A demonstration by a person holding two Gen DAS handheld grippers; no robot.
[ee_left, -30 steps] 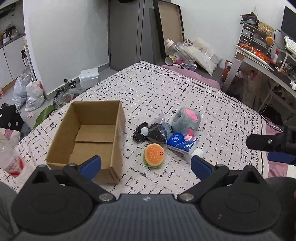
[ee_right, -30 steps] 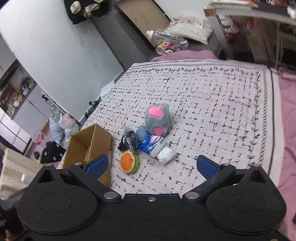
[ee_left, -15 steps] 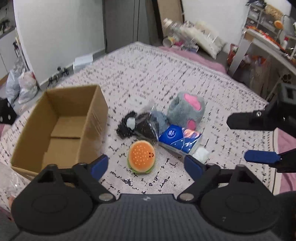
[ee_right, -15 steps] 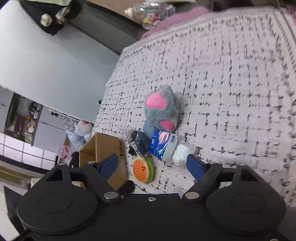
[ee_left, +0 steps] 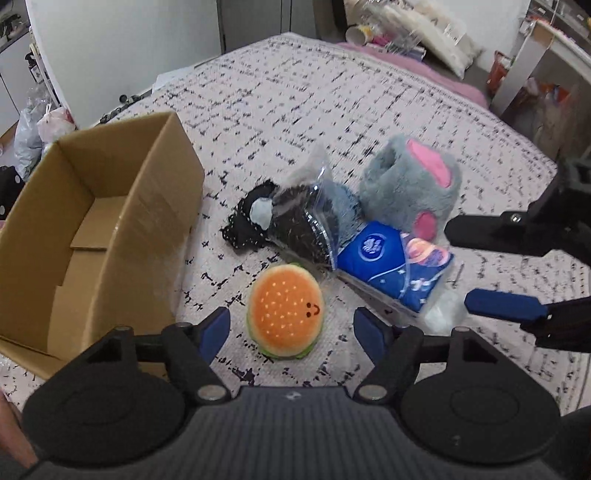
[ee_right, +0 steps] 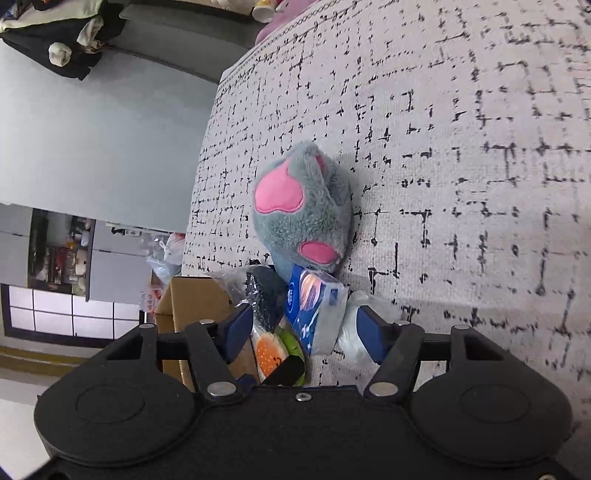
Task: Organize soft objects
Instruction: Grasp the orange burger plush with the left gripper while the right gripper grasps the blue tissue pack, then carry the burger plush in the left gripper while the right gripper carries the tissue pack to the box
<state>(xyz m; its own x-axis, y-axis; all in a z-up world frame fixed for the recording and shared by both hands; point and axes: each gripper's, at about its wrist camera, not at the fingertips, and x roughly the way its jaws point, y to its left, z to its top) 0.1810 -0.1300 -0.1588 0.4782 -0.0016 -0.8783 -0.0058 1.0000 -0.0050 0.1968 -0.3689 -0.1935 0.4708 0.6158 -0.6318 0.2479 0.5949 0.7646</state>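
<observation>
A burger plush (ee_left: 284, 314) lies on the patterned bed cover (ee_left: 332, 110), between the fingers of my left gripper (ee_left: 293, 330). Its jaws are closing, with gaps on both sides of the plush. An open cardboard box (ee_left: 92, 229) stands just left of it. Behind the burger lie a black item in a clear bag (ee_left: 303, 221), a grey plush paw with pink pads (ee_left: 410, 188) and a blue tissue pack (ee_left: 391, 266). My right gripper (ee_right: 304, 330) comes in from the right, jaws closing. The tissue pack (ee_right: 314, 306) sits between them; the pads do not press it.
A white crumpled wad (ee_right: 351, 332) lies against the tissue pack by the right finger. Plastic bags (ee_left: 40, 125) sit on the floor left of the bed. A desk (ee_left: 546, 48) and clutter (ee_left: 406, 29) stand beyond the far edge. The cover beyond the pile is bare.
Both grippers have come down and closer to the pile, and their jaws have narrowed. The right view has rolled, and the right fingers now show beside the tissue pack.
</observation>
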